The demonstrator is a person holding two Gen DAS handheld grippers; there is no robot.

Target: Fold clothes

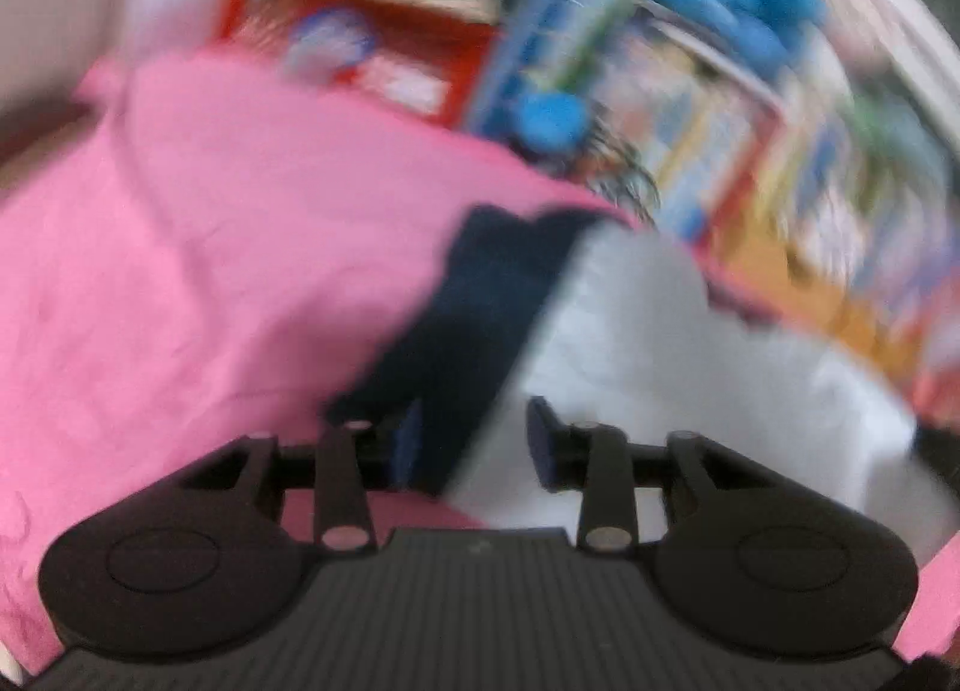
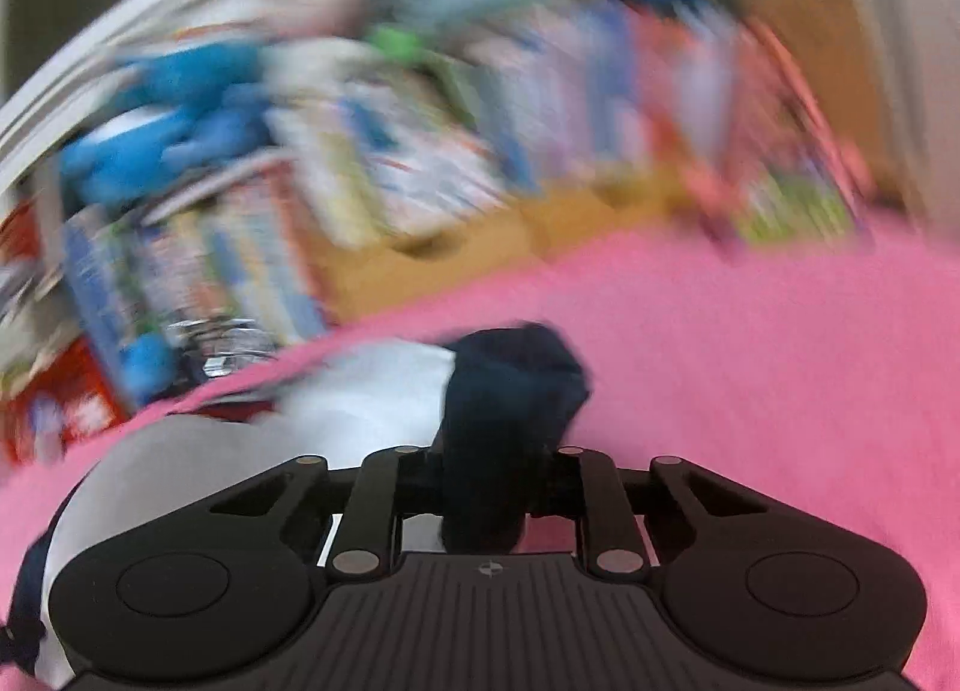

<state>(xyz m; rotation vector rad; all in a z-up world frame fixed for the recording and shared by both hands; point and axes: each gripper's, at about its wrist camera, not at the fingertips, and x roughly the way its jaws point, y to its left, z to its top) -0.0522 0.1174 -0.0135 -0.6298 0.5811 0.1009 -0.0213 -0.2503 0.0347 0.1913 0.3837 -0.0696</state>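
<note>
With my right gripper clamped on the navy sleeve of the white shirt on the pink bedsheet, left gripper spread astride its edge, I'd draw the fabric taut before folding.

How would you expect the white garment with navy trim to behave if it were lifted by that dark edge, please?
The white garment with navy trim would probably go floppy: it lies in soft rumpled folds on the pink fabric sheet. It looks thin, so likely light. The navy trim bunches at the right tool, suggesting it would sag, not hold shape.
</note>
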